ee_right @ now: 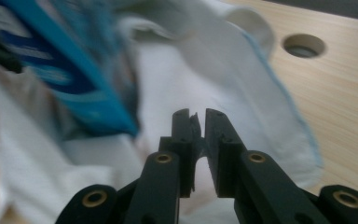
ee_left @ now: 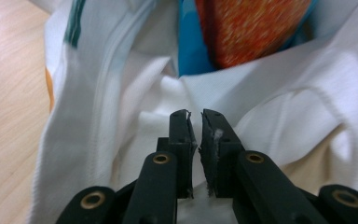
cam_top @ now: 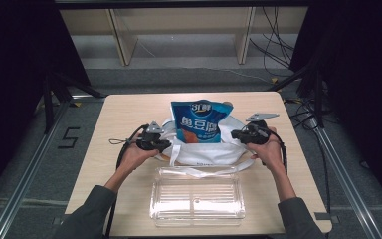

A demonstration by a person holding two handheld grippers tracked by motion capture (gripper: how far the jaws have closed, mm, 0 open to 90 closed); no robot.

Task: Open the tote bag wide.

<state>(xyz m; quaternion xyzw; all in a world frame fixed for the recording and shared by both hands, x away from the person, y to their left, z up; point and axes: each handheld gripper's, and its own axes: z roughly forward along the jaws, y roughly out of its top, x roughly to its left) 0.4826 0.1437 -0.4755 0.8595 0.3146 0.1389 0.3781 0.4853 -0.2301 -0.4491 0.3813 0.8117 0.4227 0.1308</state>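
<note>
A white cloth bag point(cam_top: 209, 155) lies in the middle of the table, and a blue snack packet point(cam_top: 201, 122) stands upright in its mouth. My left gripper point(cam_top: 162, 145) is at the bag's left rim and my right gripper point(cam_top: 237, 134) at its right rim. In the left gripper view the jaws point(ee_left: 195, 115) stand almost together over folds of the white cloth point(ee_left: 98, 93), with the packet's orange and blue print point(ee_left: 247, 32) beyond. The right gripper's jaws point(ee_right: 196, 114) show a thin slit over the cloth point(ee_right: 205, 70) beside the blurred blue packet point(ee_right: 88, 93). I see no cloth pinched in either.
A clear plastic box point(cam_top: 196, 196) sits just in front of the bag, near the table's front edge. The bag's straps trail toward it. A round hole point(ee_right: 304, 45) is cut in the wooden tabletop point(cam_top: 129, 114). Cables and frame rails run along both sides of the table.
</note>
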